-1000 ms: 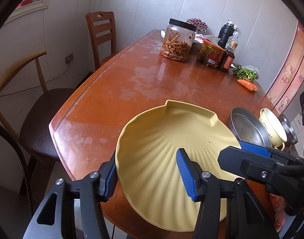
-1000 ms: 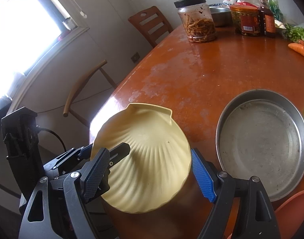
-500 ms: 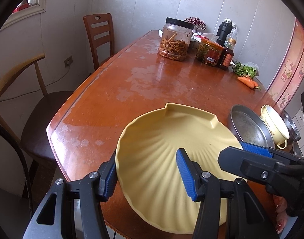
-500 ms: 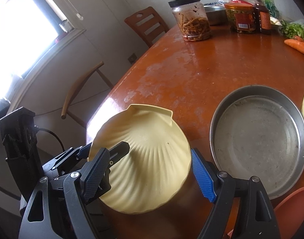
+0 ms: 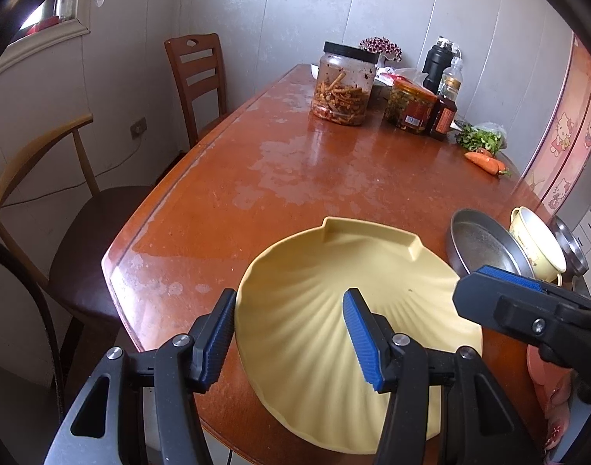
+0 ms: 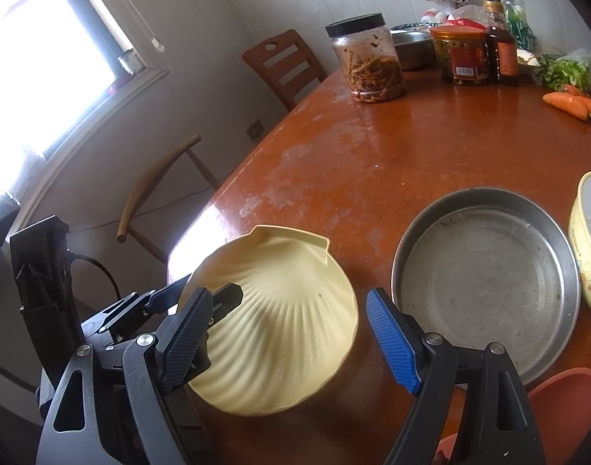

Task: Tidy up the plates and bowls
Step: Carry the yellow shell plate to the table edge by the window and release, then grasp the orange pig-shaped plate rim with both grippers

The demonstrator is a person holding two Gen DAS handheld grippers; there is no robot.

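The left gripper [image 5: 291, 339] is clamping the left rim of the yellow shell-shaped plate [image 5: 334, 294], one pad outside the rim and one inside the dish, lifting it tilted over the near edge of the wooden table [image 5: 334, 162]. The right gripper [image 6: 291, 345] is standing with jaws apart around the plate's right side, pads not pressing it. At two o'clock from the plate a steel pan [image 6: 485, 283] is sitting, a yellow bowl [image 6: 590, 240] just beyond it, and jars [image 6: 373, 58] are standing at twelve o'clock.
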